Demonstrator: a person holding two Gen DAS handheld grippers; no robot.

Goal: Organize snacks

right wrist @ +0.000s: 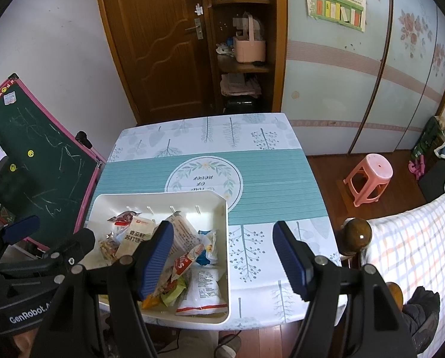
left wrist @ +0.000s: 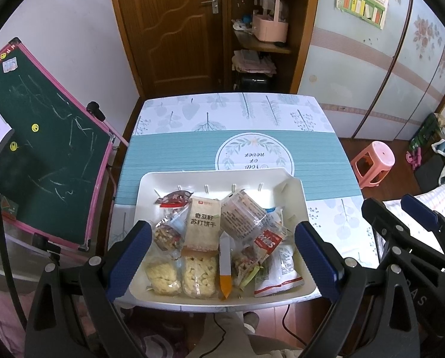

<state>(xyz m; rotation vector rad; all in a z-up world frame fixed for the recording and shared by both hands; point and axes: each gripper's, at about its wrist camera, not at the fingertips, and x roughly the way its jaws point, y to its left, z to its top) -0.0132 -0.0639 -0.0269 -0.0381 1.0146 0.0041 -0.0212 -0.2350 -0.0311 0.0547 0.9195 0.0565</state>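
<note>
A white plastic bin (left wrist: 216, 176) sits at the near edge of the table and holds several snack packets: a beige cracker packet (left wrist: 203, 226), two yellow cookie packs (left wrist: 182, 274), a clear wrapped packet (left wrist: 246, 214) and a white bag (left wrist: 282, 268). My left gripper (left wrist: 222, 256) is open and empty above the bin's near part. My right gripper (right wrist: 223, 262) is open and empty, over the bin's right wall (right wrist: 226, 238). The right gripper also shows at the right of the left wrist view (left wrist: 401, 217).
The table (right wrist: 267, 173) has a teal and leaf-print cloth. A green chalkboard (left wrist: 43, 161) leans at the left. A pink stool (right wrist: 370, 176) and a bed with a checked cover (right wrist: 416, 238) stand at the right. A wooden door and shelves are behind.
</note>
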